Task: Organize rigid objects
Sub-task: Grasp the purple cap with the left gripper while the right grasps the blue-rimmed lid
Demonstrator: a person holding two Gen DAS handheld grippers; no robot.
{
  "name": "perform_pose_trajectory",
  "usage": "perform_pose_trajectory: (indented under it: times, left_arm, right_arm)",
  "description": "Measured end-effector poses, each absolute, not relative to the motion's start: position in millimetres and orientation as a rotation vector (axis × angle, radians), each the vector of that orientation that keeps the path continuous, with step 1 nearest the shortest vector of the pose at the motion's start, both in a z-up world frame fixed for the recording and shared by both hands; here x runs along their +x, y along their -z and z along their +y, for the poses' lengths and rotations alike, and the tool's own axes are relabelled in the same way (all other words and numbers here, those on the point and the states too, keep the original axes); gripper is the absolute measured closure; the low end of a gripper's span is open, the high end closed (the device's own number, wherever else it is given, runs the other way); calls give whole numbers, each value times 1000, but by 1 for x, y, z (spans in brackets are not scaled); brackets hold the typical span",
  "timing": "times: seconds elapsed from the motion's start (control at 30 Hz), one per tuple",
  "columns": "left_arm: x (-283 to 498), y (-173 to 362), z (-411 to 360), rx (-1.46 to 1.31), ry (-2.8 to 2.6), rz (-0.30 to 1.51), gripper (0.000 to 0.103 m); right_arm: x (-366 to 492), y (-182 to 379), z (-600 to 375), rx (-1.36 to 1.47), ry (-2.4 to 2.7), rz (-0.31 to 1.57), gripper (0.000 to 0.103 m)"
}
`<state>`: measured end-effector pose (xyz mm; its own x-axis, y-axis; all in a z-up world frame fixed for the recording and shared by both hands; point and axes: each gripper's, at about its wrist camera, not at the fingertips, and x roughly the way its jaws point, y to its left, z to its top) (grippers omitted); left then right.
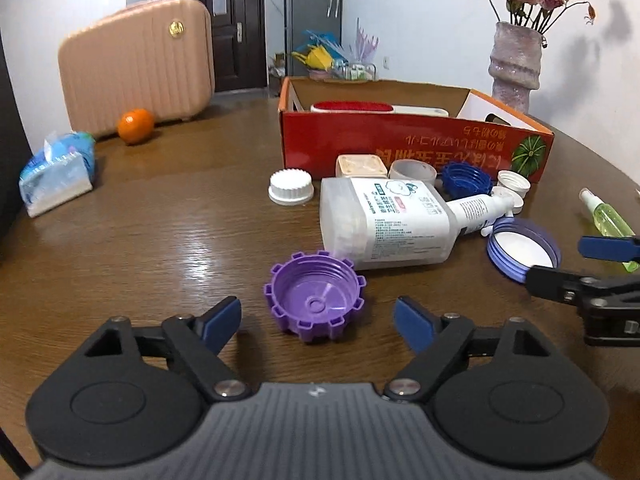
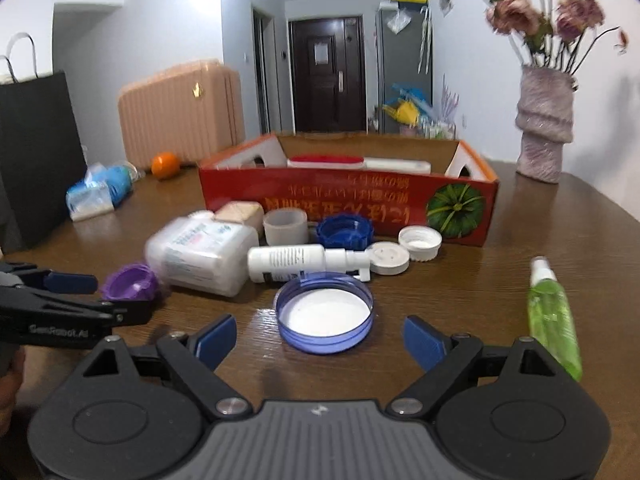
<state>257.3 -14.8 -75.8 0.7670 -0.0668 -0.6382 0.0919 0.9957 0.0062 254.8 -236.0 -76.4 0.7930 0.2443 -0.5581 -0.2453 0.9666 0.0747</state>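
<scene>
Left wrist view looks across a brown wooden table (image 1: 160, 220), where a pink ribbed suitcase (image 1: 136, 64) stands at the far left edge with an orange (image 1: 135, 125) just in front of it. A red cardboard box (image 1: 400, 140) sits open at the back, holding a red-and-white lint brush (image 1: 360, 107), and a pale textured vase (image 1: 516, 64) of dried roses stands beyond its right end. In front of the box lies a clear rectangular bottle (image 1: 380, 220) on its side, with a white spray bottle (image 1: 476, 208) lying just to its right. A tissue pack (image 1: 56, 176) rests at the left. A blue-rimmed lid (image 1: 524, 248) lies open side up near the spray bottle's nozzle, and a green spray bottle (image 2: 554, 316) lies well to the right. The purple notched cap (image 1: 314, 300) sits open side up just beside the clear bottle. The left gripper (image 1: 318, 322) has its jaws spread wide, with the purple cap just ahead of the gap; the right gripper (image 2: 320, 340) is likewise spread, with the blue-rimmed lid just ahead of it. Neither touches anything.
</scene>
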Motion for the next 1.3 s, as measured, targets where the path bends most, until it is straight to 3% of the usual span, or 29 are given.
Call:
perform_pose_trajectory:
  times: [0.17,0.23,0.27,0.73,1.3]
  left_arm:
    - [264,77,-12,24,77,685,36]
    - [263,77,-16,41,88,678,41]
    - [262,77,-18,52,90,673,50]
    - [184,57,-29,51,97,651,50]
    - [83,12,-43,34,141,459,50]
  right_arm:
    - [275,80,-235,2,-271,641,16]
    - [277,83,-232,-13,-281,658,39]
    - [277,83,-231,-23,-277,656,39]
    - [193,68,-241,-28,-302,586,40]
    - [72,30,-268,39,-206,367,40]
